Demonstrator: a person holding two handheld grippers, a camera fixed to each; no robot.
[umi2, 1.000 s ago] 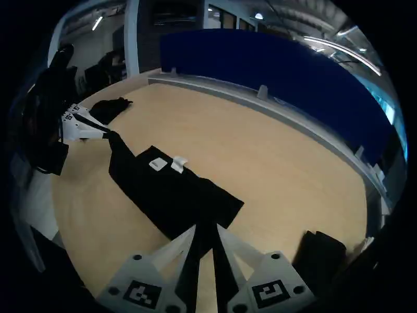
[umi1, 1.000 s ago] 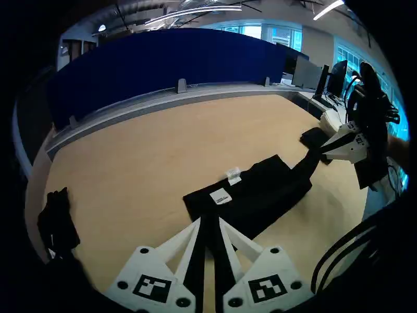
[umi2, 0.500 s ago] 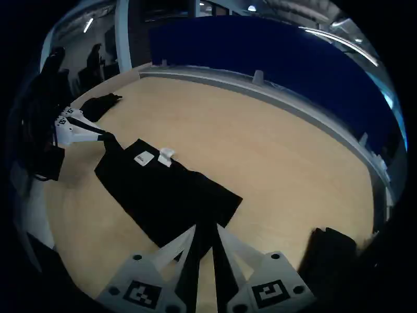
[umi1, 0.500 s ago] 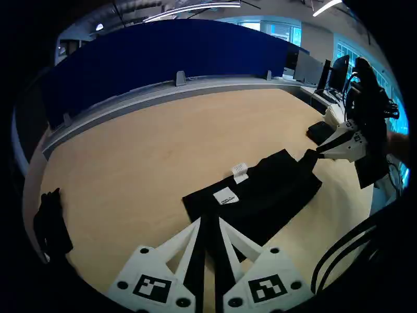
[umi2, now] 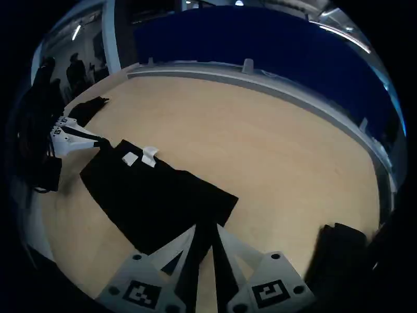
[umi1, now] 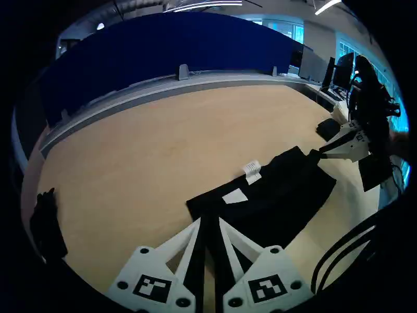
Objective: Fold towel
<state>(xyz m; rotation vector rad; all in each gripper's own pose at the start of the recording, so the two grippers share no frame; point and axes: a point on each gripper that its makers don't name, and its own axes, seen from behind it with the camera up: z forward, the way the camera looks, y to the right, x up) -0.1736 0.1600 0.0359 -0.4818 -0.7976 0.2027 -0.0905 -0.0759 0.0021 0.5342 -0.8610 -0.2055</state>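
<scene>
Left gripper view showed the black towel lying spread out on the table, with two white tags near its far edge. The left gripper was clenched on the towel's near corner. Farther off, the right gripper pinched the opposite end. Another dark cloth lay well apart at the table's edge, and a blue partition stood behind.

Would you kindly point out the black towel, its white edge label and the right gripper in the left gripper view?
black towel (umi1: 276, 195), left gripper view, middle of the cloth.
white edge label (umi1: 252, 169), left gripper view, its centre.
right gripper (umi1: 319, 152), left gripper view, between its fingertips.
</scene>
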